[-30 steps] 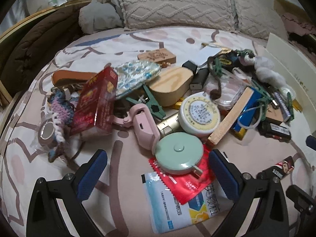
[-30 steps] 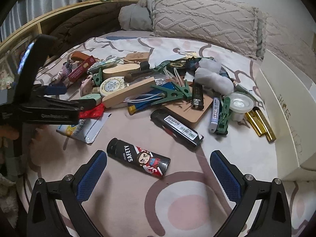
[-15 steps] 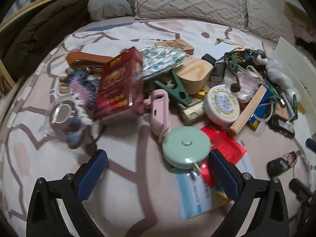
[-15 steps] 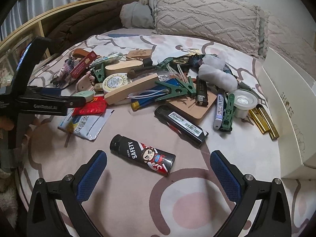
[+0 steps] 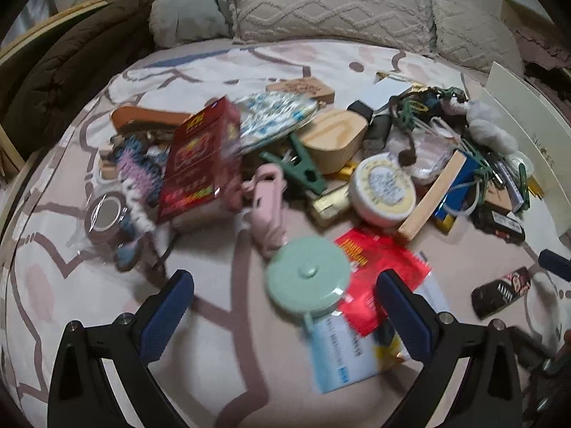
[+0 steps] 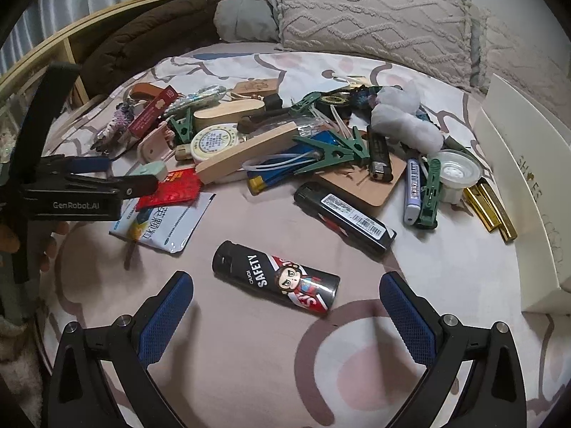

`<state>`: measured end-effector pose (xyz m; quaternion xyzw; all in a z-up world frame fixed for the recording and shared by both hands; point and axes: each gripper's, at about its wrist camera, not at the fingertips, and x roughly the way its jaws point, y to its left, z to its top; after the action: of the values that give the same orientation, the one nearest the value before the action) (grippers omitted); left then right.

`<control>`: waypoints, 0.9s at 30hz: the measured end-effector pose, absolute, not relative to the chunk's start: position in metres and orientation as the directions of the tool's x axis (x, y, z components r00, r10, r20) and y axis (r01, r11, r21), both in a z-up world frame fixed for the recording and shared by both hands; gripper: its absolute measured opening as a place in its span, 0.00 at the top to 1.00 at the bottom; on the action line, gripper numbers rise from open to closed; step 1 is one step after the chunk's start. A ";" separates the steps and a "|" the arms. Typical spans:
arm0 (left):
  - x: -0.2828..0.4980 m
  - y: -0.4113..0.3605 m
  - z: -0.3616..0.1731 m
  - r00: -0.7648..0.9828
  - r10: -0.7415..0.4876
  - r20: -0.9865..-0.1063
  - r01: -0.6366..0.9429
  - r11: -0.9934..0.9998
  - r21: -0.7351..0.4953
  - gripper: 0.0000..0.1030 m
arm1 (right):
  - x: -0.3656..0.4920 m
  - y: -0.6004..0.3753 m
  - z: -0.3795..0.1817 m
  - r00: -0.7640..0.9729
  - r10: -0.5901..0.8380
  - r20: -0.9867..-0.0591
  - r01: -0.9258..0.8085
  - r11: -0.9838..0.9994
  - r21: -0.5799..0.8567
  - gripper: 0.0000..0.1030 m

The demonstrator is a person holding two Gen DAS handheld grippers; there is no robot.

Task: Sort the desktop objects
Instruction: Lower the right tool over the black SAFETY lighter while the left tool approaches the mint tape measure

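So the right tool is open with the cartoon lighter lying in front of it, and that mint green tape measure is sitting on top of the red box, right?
Not quite. The mint green tape measure rests on the red foil packet, not the red box, which leans apart at the pile's left, as the left wrist view shows. The rest holds: the right tool is open, with the cartoon lighter in front.
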<state>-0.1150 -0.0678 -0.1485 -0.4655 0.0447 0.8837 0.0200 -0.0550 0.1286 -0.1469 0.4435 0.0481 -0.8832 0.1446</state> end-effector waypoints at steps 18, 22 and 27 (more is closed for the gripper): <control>-0.130 -0.089 -0.161 -0.528 -0.039 -0.848 0.070 -0.998 0.002 0.00 | -0.074 0.121 -0.165 -0.528 -0.148 -0.836 0.146 -0.986 0.082 0.00; -0.121 -0.097 -0.161 -0.515 -0.038 -0.856 0.080 -0.997 -0.004 0.00 | -0.071 0.130 -0.166 -0.536 -0.126 -0.835 0.116 -0.990 0.075 0.00; -0.114 -0.101 -0.160 -0.510 -0.049 -0.858 0.088 -0.996 0.005 0.00 | -0.067 0.136 -0.167 -0.539 -0.100 -0.836 0.113 -0.992 0.046 0.00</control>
<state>-0.1137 -0.1009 -0.1600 -0.4932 -0.0195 0.8688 -0.0394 -0.0672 0.1364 -0.1672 0.4760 0.0069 -0.8773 0.0608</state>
